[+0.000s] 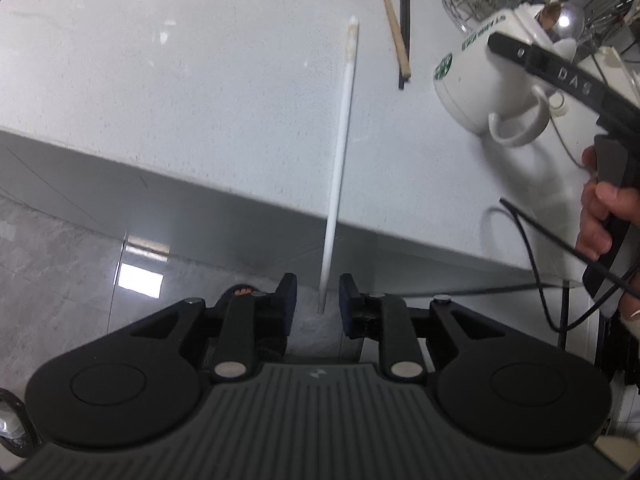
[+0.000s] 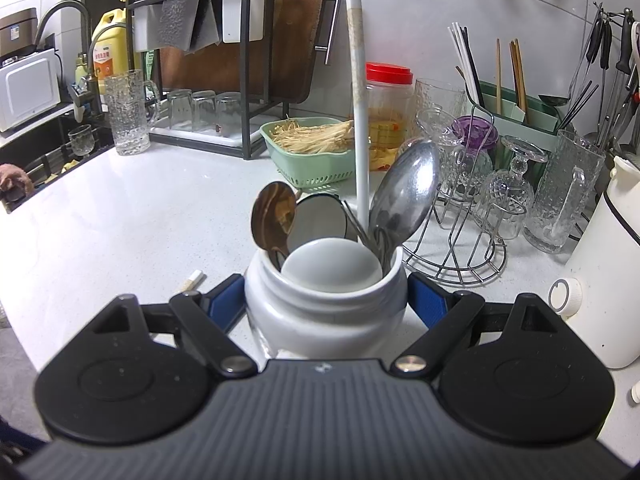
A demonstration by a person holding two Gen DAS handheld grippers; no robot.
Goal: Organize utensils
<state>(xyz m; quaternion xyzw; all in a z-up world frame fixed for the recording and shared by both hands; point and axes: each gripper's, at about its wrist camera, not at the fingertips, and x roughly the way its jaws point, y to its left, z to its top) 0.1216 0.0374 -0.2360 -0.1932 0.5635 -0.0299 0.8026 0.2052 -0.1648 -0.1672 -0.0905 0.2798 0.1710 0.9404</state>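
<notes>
In the left wrist view a long white chopstick (image 1: 340, 152) runs from the countertop (image 1: 180, 60) out past its front edge, its near end between the pads of my left gripper (image 1: 318, 302). Both pads stand clear of it, so the gripper is open. My right gripper (image 2: 326, 300) is shut on a white mug (image 2: 324, 312), its blue pads pressed on both sides. The mug (image 1: 476, 80) holds a wooden spoon (image 2: 274, 220), a metal spoon (image 2: 404, 196), a white ceramic spoon (image 2: 330, 264) and an upright white chopstick (image 2: 360, 120). One of the right gripper's fingers (image 1: 560, 76) crosses the mug.
A wooden chopstick (image 1: 394, 28) and a black chopstick (image 1: 405, 32) lie further back on the counter. A green basket (image 2: 312, 176), a wire glass rack (image 2: 460, 248), a green chopstick holder (image 2: 516, 112) and a white kettle (image 2: 600, 260) stand behind and right of the mug. Floor lies below the counter edge (image 1: 200, 168).
</notes>
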